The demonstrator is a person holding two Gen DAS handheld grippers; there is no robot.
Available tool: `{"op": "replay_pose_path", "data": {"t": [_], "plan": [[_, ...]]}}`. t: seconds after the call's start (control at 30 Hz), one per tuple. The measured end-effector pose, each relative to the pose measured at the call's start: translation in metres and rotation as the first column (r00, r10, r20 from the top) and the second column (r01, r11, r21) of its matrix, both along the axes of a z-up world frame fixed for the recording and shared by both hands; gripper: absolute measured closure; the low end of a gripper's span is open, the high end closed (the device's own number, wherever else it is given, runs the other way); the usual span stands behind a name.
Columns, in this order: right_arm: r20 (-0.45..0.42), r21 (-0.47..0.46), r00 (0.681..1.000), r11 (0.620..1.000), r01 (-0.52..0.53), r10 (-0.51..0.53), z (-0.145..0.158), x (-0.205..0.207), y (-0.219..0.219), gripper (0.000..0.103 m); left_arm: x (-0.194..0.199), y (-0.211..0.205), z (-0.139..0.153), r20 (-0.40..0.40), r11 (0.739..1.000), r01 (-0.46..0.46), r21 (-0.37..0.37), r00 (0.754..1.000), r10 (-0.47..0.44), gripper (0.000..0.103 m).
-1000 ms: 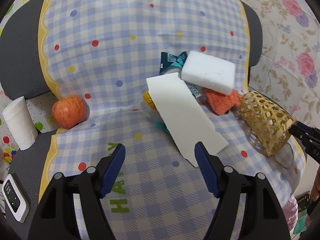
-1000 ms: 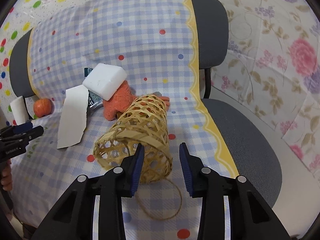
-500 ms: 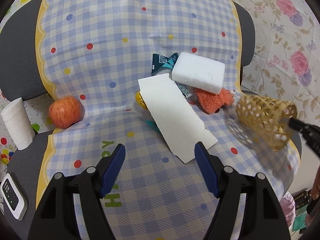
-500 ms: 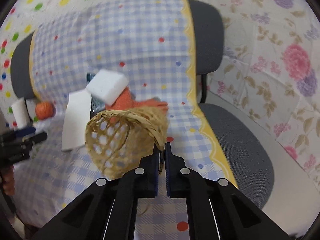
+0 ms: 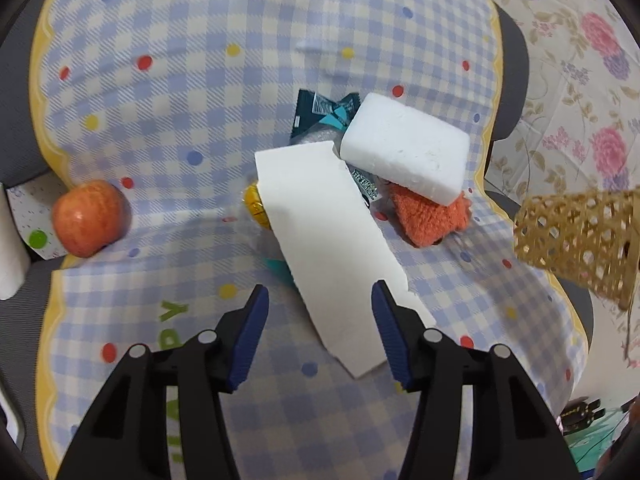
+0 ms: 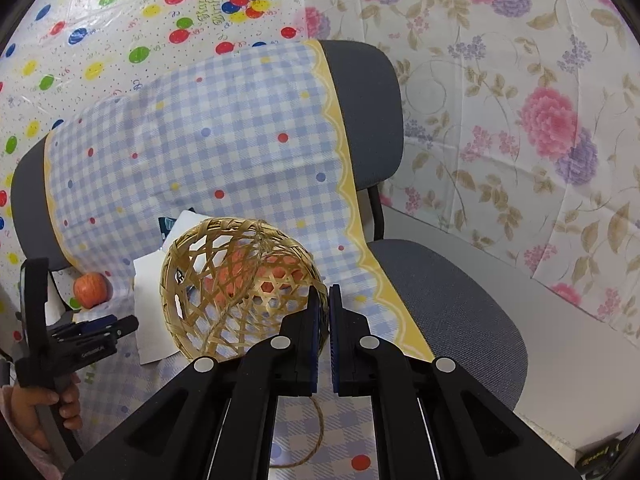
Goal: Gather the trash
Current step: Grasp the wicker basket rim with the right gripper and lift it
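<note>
My right gripper (image 6: pixel 329 296) is shut on the rim of a woven bamboo basket (image 6: pixel 240 284) and holds it lifted, mouth toward me. The basket also shows at the right edge of the left wrist view (image 5: pixel 580 248). My left gripper (image 5: pixel 318 320) is open and empty, just above the near end of a white paper strip (image 5: pixel 328 236). Behind the strip lie a white foam block (image 5: pixel 404 152), an orange fuzzy cloth (image 5: pixel 432 216), a dark teal wrapper (image 5: pixel 320 114) and a partly hidden yellow item (image 5: pixel 254 206).
All lies on a checkered blue cloth (image 5: pixel 180 80) draped over a grey chair (image 6: pixel 452 300). An apple (image 5: pixel 90 218) sits at the left, with a white paper roll (image 5: pixel 8 256) beyond it. A twine cord (image 6: pixel 308 436) hangs from the basket.
My right gripper closed on the basket rim and lifted the basket off the seat, tipping its mouth toward me. My left gripper moved forward over the paper strip.
</note>
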State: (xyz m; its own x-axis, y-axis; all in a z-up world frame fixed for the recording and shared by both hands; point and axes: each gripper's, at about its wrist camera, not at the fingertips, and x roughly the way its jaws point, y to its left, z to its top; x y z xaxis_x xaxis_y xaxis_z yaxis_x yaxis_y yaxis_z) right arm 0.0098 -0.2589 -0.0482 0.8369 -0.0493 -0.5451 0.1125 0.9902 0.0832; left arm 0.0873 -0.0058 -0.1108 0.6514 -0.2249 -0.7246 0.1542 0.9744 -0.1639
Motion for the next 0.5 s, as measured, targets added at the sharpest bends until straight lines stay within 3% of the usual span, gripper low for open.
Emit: {"op": "replay_pose_path", "data": {"t": [0.23, 0.5], "plan": [[-0.019, 0.004, 1.0, 1.0, -0.005, 0.005, -0.01, 0.011, 0.004, 0.097, 0.025, 0.003, -0.013, -0.055, 0.996, -0.023, -0.083, 0.998, 0.018, 0.051], [-0.036, 0.015, 0.999, 1.0, -0.008, 0.008, -0.015, 0.012, 0.002, 0.097, 0.042, 0.01, -0.018, -0.089, 0.974, -0.008, -0.224, 0.996, -0.012, 0.082]]}}
